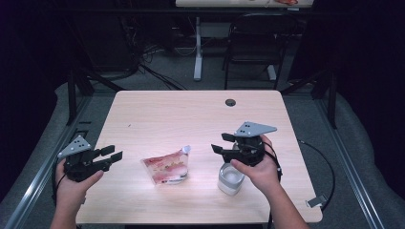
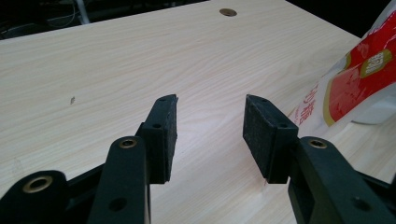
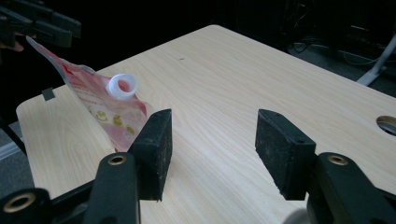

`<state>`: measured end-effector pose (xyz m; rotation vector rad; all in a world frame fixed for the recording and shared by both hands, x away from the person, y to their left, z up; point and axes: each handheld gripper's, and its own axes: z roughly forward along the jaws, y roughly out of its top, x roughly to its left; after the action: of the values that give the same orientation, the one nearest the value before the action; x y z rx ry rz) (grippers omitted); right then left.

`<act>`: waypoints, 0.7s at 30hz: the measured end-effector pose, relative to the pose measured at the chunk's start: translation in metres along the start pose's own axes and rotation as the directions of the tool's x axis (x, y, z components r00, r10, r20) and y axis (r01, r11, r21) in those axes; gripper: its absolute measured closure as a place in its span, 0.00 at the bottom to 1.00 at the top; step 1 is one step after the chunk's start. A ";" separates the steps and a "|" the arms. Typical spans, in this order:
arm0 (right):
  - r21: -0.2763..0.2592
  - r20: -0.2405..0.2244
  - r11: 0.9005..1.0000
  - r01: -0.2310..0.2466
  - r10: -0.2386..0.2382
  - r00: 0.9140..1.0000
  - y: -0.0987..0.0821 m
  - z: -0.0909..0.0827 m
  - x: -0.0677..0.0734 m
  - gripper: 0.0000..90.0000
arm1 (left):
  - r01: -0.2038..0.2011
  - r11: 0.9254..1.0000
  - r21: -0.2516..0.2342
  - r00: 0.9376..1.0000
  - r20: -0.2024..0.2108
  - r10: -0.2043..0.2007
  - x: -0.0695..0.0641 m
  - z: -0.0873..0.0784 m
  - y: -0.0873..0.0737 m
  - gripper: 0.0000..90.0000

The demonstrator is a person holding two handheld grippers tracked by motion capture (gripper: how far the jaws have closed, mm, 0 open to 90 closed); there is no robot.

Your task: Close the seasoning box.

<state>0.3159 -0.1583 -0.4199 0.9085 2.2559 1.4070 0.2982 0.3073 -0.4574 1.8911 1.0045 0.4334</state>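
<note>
- Dark room around a pale wooden table [image 1: 157, 114], with cables on the floor, a chair and another desk's leg beyond the far edge
- Near the middle of the front edge a red-and-white spouted pouch [image 1: 167, 167] stands on its base, leaning, its white open spout [image 1: 186, 150] pointing up and toward the right edge; the lean probably comes from a soft, partly filled body
- Just right of it, near the front edge, sits a small clear cup [image 1: 231, 178], close enough that pouring from the spout looks like the likely purpose
- Left gripper [image 1: 113, 153] hovers at the front left corner, jaws wide with nothing between them, aimed at the pouch's side; from the left gripper view the pouch lies ahead and off to one side, not yet reached
- Right gripper [image 1: 222, 143] is held above the cup, jaws also wide and empty, pointing toward the spout; in the right gripper view the spout sits just past one pad
- Judged from this, the two tools flank the pouch so one can steady the body while the other takes the spout end
</note>
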 end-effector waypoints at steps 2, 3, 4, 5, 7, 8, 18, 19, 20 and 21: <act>-0.017 0.009 1.000 -0.012 0.012 1.000 -0.004 -0.006 -0.004 0.52 | -0.006 1.000 0.002 1.000 -0.005 0.006 0.000 0.001 0.000 0.61; -0.018 0.015 1.000 -0.014 0.015 1.000 -0.005 -0.008 -0.005 0.52 | -0.008 1.000 0.004 1.000 -0.007 0.008 -0.001 0.001 0.000 0.61; -0.026 0.019 0.999 -0.025 0.026 0.999 -0.007 -0.011 -0.007 0.53 | -0.010 1.000 0.008 1.000 -0.008 0.010 -0.001 0.001 0.000 0.60; -0.036 0.021 0.999 -0.035 0.036 0.999 -0.009 -0.014 -0.009 0.53 | -0.010 1.000 0.010 1.000 -0.008 0.010 -0.001 0.001 0.000 0.60; -0.055 0.034 0.997 -0.052 0.053 0.998 -0.012 -0.021 -0.013 0.54 | -0.009 1.000 0.007 1.000 -0.008 0.009 -0.001 0.001 0.000 0.60; -0.058 0.039 0.997 -0.054 0.056 0.998 -0.014 -0.023 -0.014 0.54 | -0.009 1.000 0.009 1.000 -0.006 0.009 -0.001 0.001 0.000 0.60; -0.052 0.103 0.994 -0.101 0.106 0.989 -0.026 -0.042 -0.031 0.74 | -0.017 1.000 0.010 1.000 0.010 0.017 -0.001 0.002 0.000 0.59; -0.055 0.096 0.993 -0.106 0.110 0.989 -0.027 -0.043 -0.032 0.77 | -0.017 1.000 0.013 1.000 0.013 0.016 -0.001 0.002 0.000 0.59; -0.056 0.092 0.993 -0.108 0.113 0.989 -0.027 -0.045 -0.033 0.80 | -0.019 1.000 0.015 1.000 0.012 0.019 -0.002 0.003 0.000 0.59; -0.061 0.094 0.992 -0.109 0.115 0.989 -0.027 -0.047 -0.034 0.83 | -0.020 1.000 0.015 1.000 0.011 0.020 -0.002 0.003 0.000 0.59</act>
<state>0.3048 -0.2210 -0.4245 1.0764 2.1133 1.4320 0.2989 0.3043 -0.4586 1.9161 0.9851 0.4278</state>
